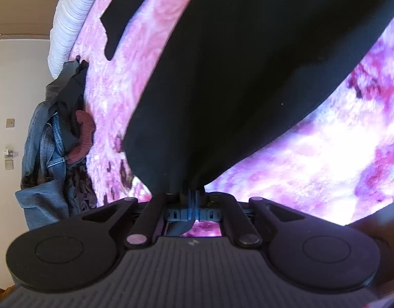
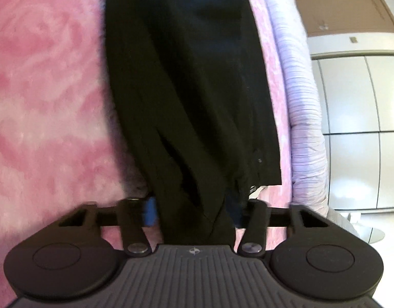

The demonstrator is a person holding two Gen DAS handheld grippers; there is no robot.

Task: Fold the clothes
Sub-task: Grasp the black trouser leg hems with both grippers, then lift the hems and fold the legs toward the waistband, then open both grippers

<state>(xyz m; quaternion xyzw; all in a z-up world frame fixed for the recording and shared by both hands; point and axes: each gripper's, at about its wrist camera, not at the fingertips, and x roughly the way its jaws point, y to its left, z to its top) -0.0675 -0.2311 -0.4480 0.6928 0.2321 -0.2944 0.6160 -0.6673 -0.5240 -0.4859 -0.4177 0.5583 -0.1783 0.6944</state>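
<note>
A black garment spreads across the left wrist view, gathered to a point at my left gripper, which is shut on its edge. A bit of the cloth hangs below the closed fingers. In the right wrist view the same black garment runs in a long strip over the pink blanket and narrows between the fingers of my right gripper. Those fingers stand well apart, the blue pad showing left of the cloth. The right fingertip is mostly hidden by the fabric.
A pile of clothes, with denim and a maroon piece, sits at the blanket's left edge. White ribbed bedding lies beyond it and shows again as ribbed bedding along the right. Behind are white cupboard doors and a door handle.
</note>
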